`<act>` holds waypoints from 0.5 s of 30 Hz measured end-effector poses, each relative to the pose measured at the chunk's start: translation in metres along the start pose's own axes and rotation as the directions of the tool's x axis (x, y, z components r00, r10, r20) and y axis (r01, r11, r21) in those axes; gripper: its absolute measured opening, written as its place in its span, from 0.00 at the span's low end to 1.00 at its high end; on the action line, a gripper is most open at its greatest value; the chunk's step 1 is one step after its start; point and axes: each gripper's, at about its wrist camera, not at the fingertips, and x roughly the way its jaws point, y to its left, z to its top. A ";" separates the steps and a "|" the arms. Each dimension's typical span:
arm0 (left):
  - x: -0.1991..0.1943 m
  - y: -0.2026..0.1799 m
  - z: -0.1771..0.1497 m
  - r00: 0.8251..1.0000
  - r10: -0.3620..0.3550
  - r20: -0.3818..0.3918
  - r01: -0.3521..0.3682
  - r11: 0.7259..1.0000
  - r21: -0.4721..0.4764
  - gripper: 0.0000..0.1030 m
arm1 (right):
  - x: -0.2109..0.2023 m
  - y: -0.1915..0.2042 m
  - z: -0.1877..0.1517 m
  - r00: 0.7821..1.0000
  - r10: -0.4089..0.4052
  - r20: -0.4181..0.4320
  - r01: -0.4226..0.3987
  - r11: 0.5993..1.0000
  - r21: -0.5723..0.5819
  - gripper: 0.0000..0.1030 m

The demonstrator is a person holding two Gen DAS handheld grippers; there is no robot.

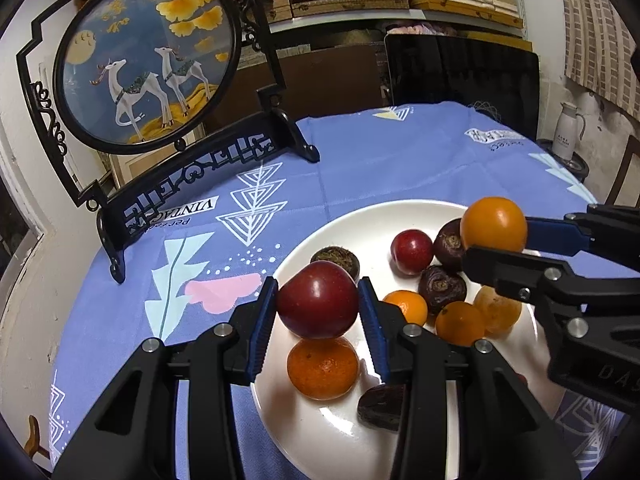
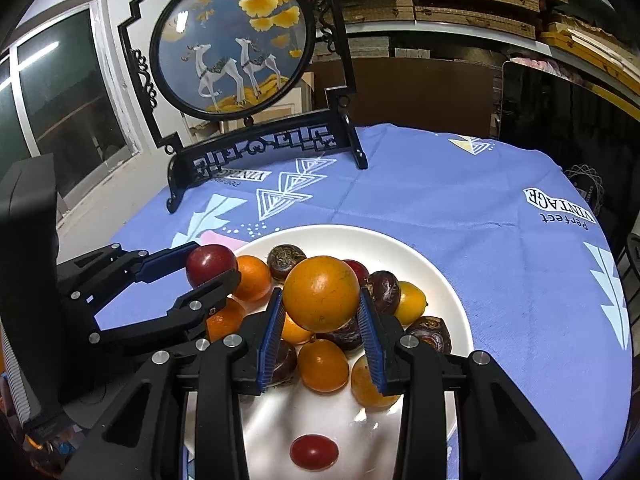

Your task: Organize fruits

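A white plate (image 1: 320, 432) holds several oranges, small red fruits and dark brown fruits. My left gripper (image 1: 318, 308) is shut on a dark red plum (image 1: 318, 304) and holds it above the plate's left part, over an orange (image 1: 322, 366). My right gripper (image 2: 322, 308) is shut on a large orange (image 2: 322, 294) above the fruit pile on the plate (image 2: 436, 264). The right gripper with its orange (image 1: 494, 224) shows at the right of the left wrist view. The left gripper with the plum (image 2: 210, 264) shows at the left of the right wrist view.
A blue patterned tablecloth (image 1: 400, 152) covers the round table. A black-framed round deer screen (image 1: 148, 60) stands at the back left of it. A dark chair back (image 1: 464, 76) is behind the table, a white jug (image 1: 570, 130) at the far right.
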 end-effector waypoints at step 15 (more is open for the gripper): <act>-0.067 0.014 -0.008 0.974 0.090 0.210 -0.082 0.996 -0.047 0.95 | -0.072 0.002 -0.013 0.983 0.008 0.185 -0.019 0.998 0.057 0.79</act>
